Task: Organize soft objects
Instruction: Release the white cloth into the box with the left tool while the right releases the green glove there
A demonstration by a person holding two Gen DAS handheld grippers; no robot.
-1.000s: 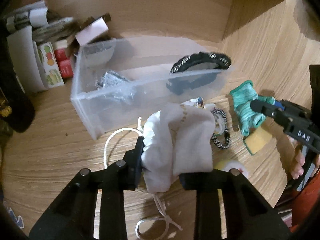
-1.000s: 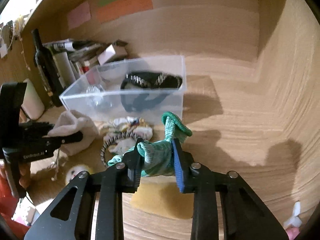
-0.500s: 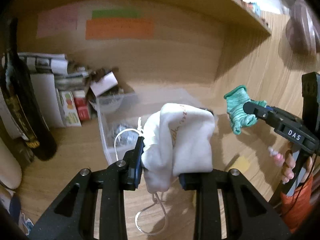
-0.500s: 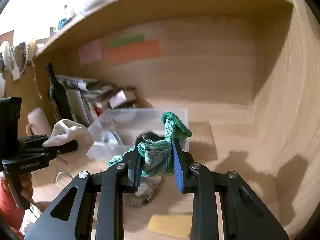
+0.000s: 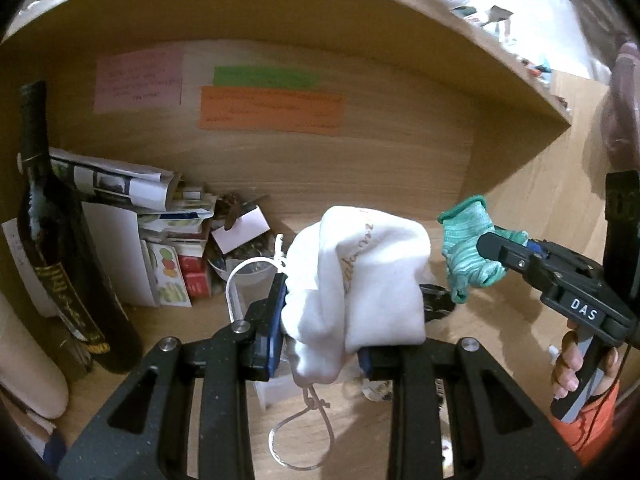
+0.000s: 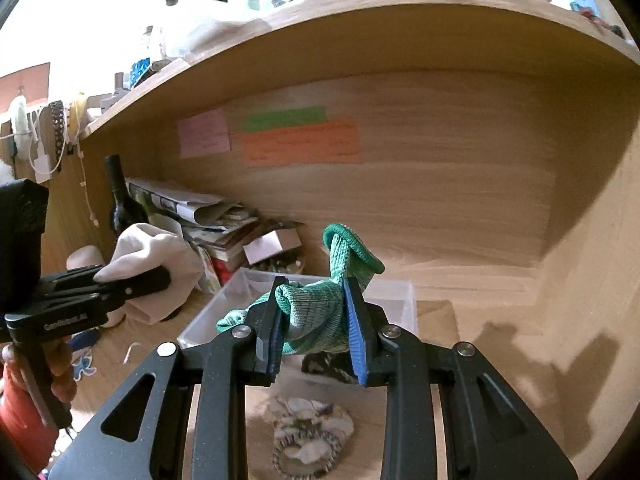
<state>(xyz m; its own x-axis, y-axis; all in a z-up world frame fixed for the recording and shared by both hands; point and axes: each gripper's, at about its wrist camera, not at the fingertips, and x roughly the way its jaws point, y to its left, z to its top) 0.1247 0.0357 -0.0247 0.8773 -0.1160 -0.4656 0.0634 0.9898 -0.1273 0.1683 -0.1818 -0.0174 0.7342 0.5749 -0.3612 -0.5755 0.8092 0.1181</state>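
Observation:
My left gripper (image 5: 320,344) is shut on a white drawstring pouch (image 5: 360,280), held up in the air above the desk; its cord loop hangs below. It also shows at the left of the right wrist view (image 6: 152,272). My right gripper (image 6: 316,336) is shut on a green knitted glove (image 6: 320,312), held above the clear plastic bin (image 6: 392,300). The glove also shows at the right of the left wrist view (image 5: 468,256), beside the pouch. A dark braided band (image 6: 328,364) lies in the bin, mostly hidden behind the glove.
A dark wine bottle (image 5: 52,248) stands at the left beside stacked papers and small boxes (image 5: 160,232). A floral scrunchie and beaded band (image 6: 308,440) lie on the desk before the bin. Coloured notes (image 6: 296,140) hang on the back wall under a shelf.
Both grippers have risen from the desk with the pouch and the glove, and both views have tilted up towards the back wall and shelf.

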